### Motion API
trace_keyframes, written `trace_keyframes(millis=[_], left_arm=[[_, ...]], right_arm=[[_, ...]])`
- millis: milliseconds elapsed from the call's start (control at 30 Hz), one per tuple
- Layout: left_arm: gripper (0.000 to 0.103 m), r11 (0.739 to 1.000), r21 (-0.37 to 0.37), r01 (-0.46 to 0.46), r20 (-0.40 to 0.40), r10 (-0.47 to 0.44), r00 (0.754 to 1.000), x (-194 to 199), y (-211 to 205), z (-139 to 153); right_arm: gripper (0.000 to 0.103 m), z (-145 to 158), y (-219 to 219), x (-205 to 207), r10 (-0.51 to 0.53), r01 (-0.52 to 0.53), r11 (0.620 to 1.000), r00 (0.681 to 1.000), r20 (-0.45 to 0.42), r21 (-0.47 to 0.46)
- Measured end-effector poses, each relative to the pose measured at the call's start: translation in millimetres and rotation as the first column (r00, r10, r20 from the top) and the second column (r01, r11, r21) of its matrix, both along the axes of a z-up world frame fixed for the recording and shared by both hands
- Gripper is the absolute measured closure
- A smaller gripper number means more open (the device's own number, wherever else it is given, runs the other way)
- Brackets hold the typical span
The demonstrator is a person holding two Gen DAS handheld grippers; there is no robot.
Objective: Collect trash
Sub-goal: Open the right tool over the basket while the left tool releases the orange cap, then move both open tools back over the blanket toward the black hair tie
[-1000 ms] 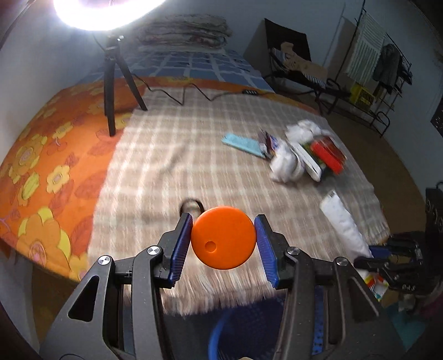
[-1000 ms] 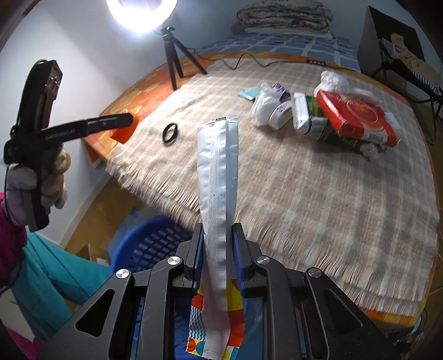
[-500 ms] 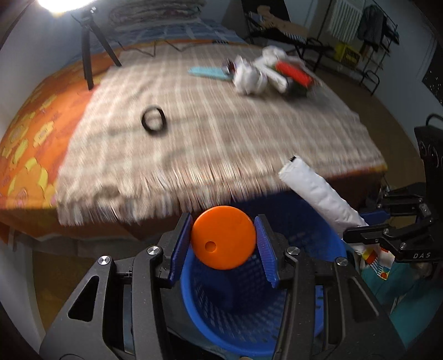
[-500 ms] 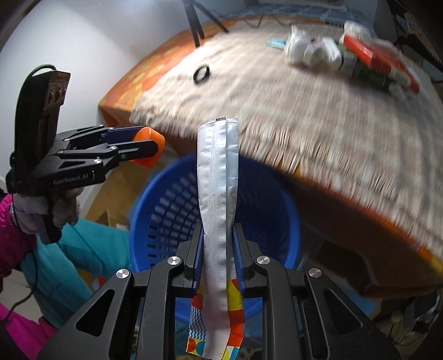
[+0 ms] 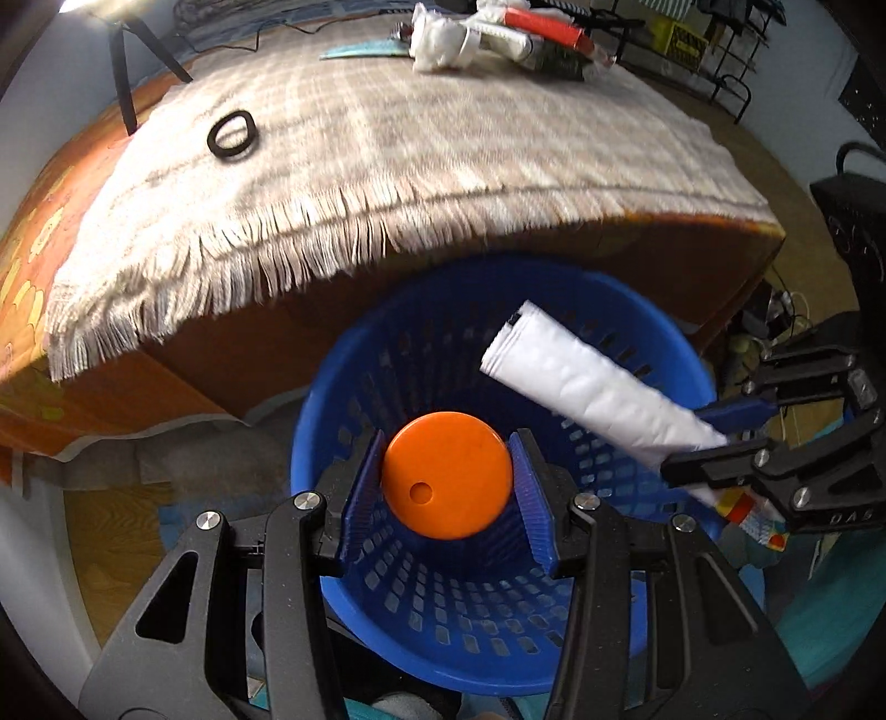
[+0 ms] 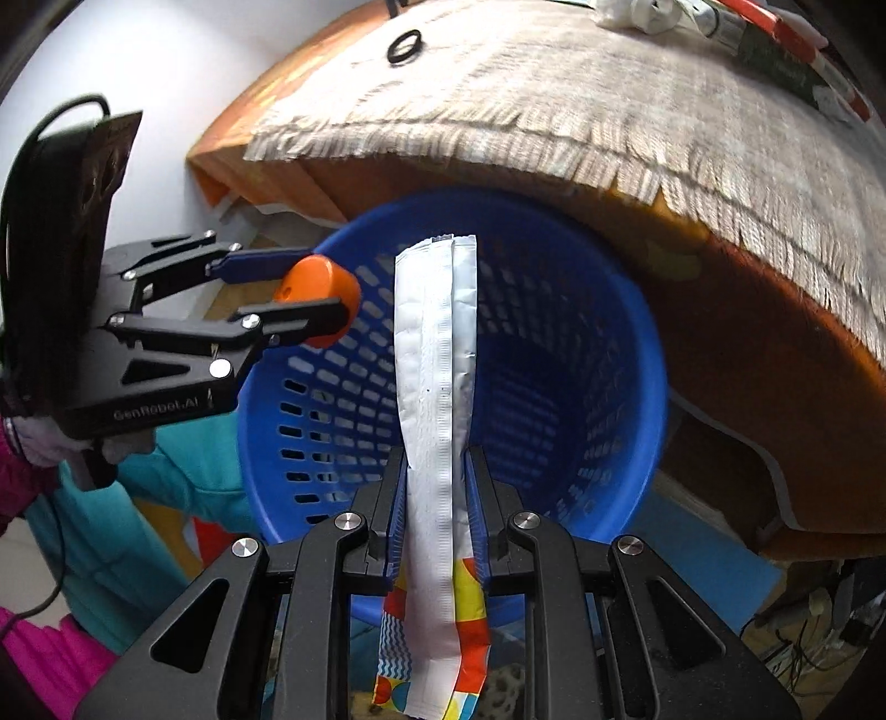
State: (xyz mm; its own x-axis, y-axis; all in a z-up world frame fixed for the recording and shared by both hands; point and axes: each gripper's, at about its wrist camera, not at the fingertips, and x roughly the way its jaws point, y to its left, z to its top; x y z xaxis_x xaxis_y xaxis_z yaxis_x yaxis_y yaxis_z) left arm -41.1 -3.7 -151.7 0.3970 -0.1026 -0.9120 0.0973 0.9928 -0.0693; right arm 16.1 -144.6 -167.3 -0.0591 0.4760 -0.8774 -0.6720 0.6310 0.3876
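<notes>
There are two tools, one in each hand, and both hang over one blue basket (image 5: 637,626) that stands on the floor by the bed (image 5: 332,354). The left tool (image 5: 446,483) grips one round orange lid (image 5: 446,483) between its two blue pads, right above the basket's mouth. The right tool (image 6: 434,501) is squeezed tight on one long white wrapper (image 6: 437,365), which has bright colours at its lower end; the wrapper sticks out over the inside of the basket. In the left wrist view the same wrapper (image 5: 598,399) shows as a white roll, just to the right of the lid. On the bed lies one checked cloth (image 5: 415,138) with a fringe along its edge. One black ring (image 5: 232,134) lies on the cloth by itself. Far back on the cloth there is one pile of trash (image 5: 498,36), with white, red and green bits, too blurry to count. Beside that pile lies one flat light-blue packet (image 5: 362,50). One leg in teal trousers (image 6: 144,531) shows at the left in the right wrist view.
</notes>
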Motion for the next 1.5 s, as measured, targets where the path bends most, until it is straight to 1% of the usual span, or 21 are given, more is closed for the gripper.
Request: trace_keyframes(millis=[133, 200, 233, 267, 300, 333, 367, 467, 533, 600, 667, 1000, 1167, 1500], left_arm=[[0.055, 1.0, -0.001, -0.004, -0.027, 0.004, 1.0, 1, 2, -10], [0.055, 1.0, 0.002, -0.003, -0.035, 0.003, 0.999, 1, 2, -14], [0.055, 1.0, 0.005, -0.003, -0.039, 0.003, 0.999, 1, 3, -15], [0.055, 1.0, 0.007, -0.003, -0.043, 0.004, 0.999, 2, 3, -17], [0.055, 1.0, 0.008, -0.004, -0.046, 0.005, 0.999, 3, 3, -17], [0.055, 1.0, 0.007, -0.007, -0.05, 0.007, 0.999, 3, 4, -18], [0.055, 1.0, 0.005, -0.009, -0.052, 0.009, 0.999, 3, 5, -19], [0.038, 1.0, 0.001, -0.023, -0.041, 0.023, 0.999, 6, 7, -17], [0.037, 1.0, 0.0, -0.03, -0.034, 0.03, 0.999, 8, 10, -14], [0.037, 0.999, -0.003, -0.04, -0.031, 0.039, 0.999, 10, 12, -12], [0.037, 0.999, -0.009, -0.047, -0.032, 0.047, 0.998, 13, 14, -10], [0.036, 0.997, -0.022, -0.071, -0.016, 0.07, 0.997, 18, 18, -2], [0.036, 0.995, -0.03, -0.094, 0.0, 0.094, 0.996, 24, 23, 7], [0.036, 0.99, -0.043, -0.132, 0.037, 0.134, 0.99, 48, 35, 31]], right_arm=[[0.084, -7, 0, 4, -0.02, 0.02, 1.0, 1.0, -0.006, -0.018], [0.082, -9, -1, 7, -0.025, 0.025, 0.999, 1.0, -0.01, -0.026], [0.079, -9, -1, 7, -0.028, 0.028, 0.999, 1.0, -0.009, -0.031], [0.073, -10, 0, 8, -0.03, 0.029, 0.999, 1.0, -0.009, -0.035], [0.069, -11, 1, 9, -0.032, 0.032, 0.999, 0.999, -0.007, -0.039], [0.06, -12, 0, 10, -0.035, 0.035, 0.999, 0.999, -0.003, -0.041], [0.053, -12, 0, 10, -0.039, 0.039, 0.998, 0.999, 0.002, -0.043], [0.051, -11, -2, 12, -0.049, 0.05, 0.998, 0.999, 0.016, -0.048], [0.051, -8, -4, 15, -0.056, 0.058, 0.997, 0.998, 0.027, -0.052], [0.049, -6, -6, 16, -0.064, 0.066, 0.996, 0.997, 0.036, -0.055], [0.04, -6, -8, 16, -0.074, 0.076, 0.995, 0.996, 0.041, -0.058], [0.039, 5, -10, 21, -0.088, 0.093, 0.994, 0.993, 0.083, -0.061], [0.039, 12, -10, 26, -0.105, 0.112, 0.992, 0.989, 0.105, -0.061], [0.037, 33, -17, 49, -0.179, 0.186, 0.982, 0.971, 0.156, -0.032]])
